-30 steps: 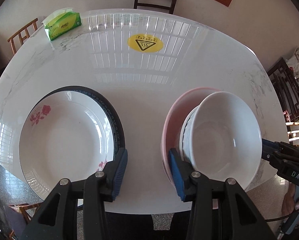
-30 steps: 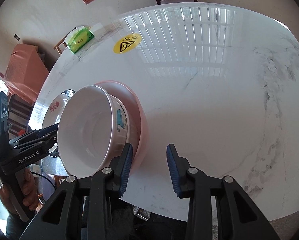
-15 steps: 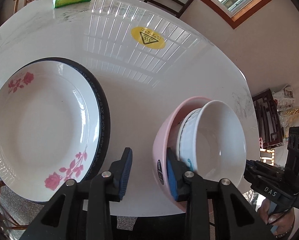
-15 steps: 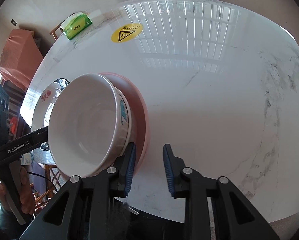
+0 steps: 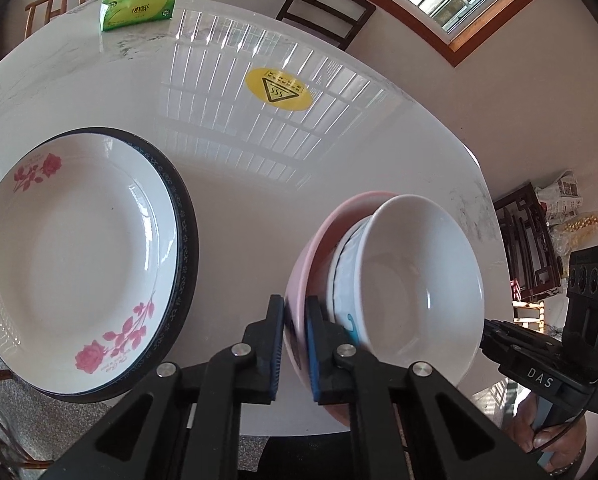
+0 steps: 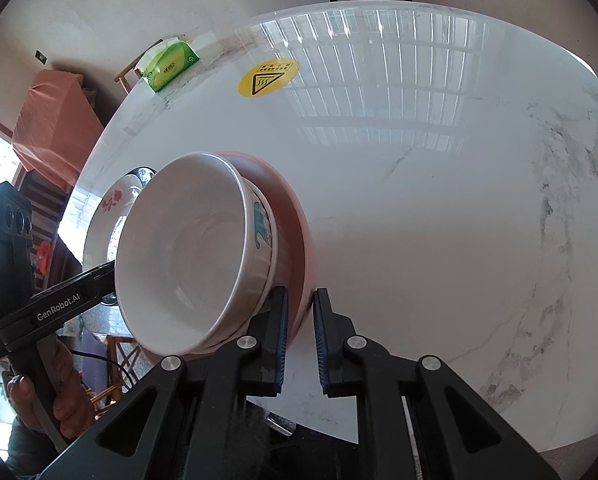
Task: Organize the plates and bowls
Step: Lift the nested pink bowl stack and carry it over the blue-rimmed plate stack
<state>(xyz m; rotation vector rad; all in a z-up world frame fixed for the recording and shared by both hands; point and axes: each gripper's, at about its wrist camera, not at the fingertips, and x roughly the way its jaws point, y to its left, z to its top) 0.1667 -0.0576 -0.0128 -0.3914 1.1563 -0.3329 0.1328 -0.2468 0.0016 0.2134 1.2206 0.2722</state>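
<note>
A pink bowl (image 5: 304, 256) holds a patterned white bowl and a plain white bowl (image 5: 419, 280) nested inside it. My left gripper (image 5: 293, 340) is shut on the pink bowl's left rim. My right gripper (image 6: 299, 326) is shut on the pink bowl (image 6: 295, 216) at its right rim; the white bowl (image 6: 187, 248) fills the left of that view. A white plate with pink roses (image 5: 71, 248) lies on a dark-rimmed plate (image 5: 185, 224) at the table's left, also seen in the right wrist view (image 6: 111, 204).
The white marble table (image 6: 439, 184) carries a yellow warning sticker (image 5: 279, 89) and a green tissue pack (image 5: 138, 6) at the far side. Dark chairs (image 5: 323, 10) stand behind the table. The table's near edge runs just under both grippers.
Both grippers have closed from open onto the pink bowl's rim, one on each side. The bowl stack now sits tilted between them.
</note>
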